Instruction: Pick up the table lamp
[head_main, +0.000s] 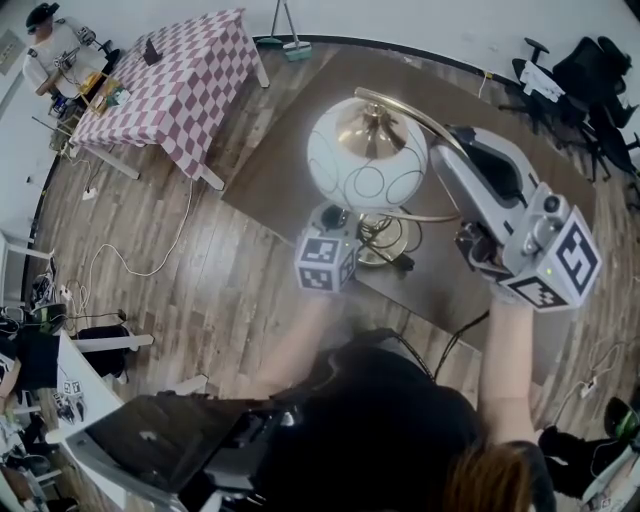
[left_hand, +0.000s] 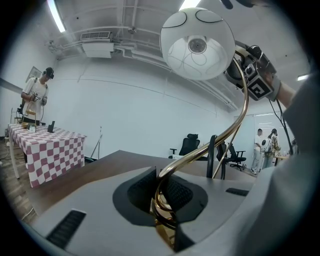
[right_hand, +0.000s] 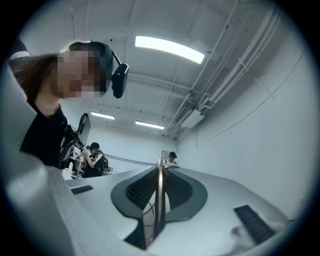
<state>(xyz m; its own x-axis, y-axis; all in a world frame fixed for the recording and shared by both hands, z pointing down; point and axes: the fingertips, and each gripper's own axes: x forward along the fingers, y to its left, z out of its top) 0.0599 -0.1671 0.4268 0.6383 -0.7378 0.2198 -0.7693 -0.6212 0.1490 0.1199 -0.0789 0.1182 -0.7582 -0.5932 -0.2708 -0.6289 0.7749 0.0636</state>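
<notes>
The table lamp has a white globe shade (head_main: 368, 155), a curved brass arm (head_main: 410, 112) and a round brass base (head_main: 390, 243) on the brown table (head_main: 285, 160). My left gripper (head_main: 350, 232) is low by the base; in the left gripper view it (left_hand: 162, 202) is shut on the brass stem (left_hand: 167, 172), with the shade (left_hand: 197, 42) overhead. My right gripper (head_main: 445, 150) reaches the arm beside the shade. In the right gripper view its jaws (right_hand: 158, 200) are shut on the thin brass rod (right_hand: 159, 185).
A black cord (head_main: 440, 340) runs off the table's near edge towards me. A checkered table (head_main: 180, 80) with a person (head_main: 50, 50) stands at the far left. Black office chairs (head_main: 590, 80) are at the far right. A broom (head_main: 290, 40) leans by the wall.
</notes>
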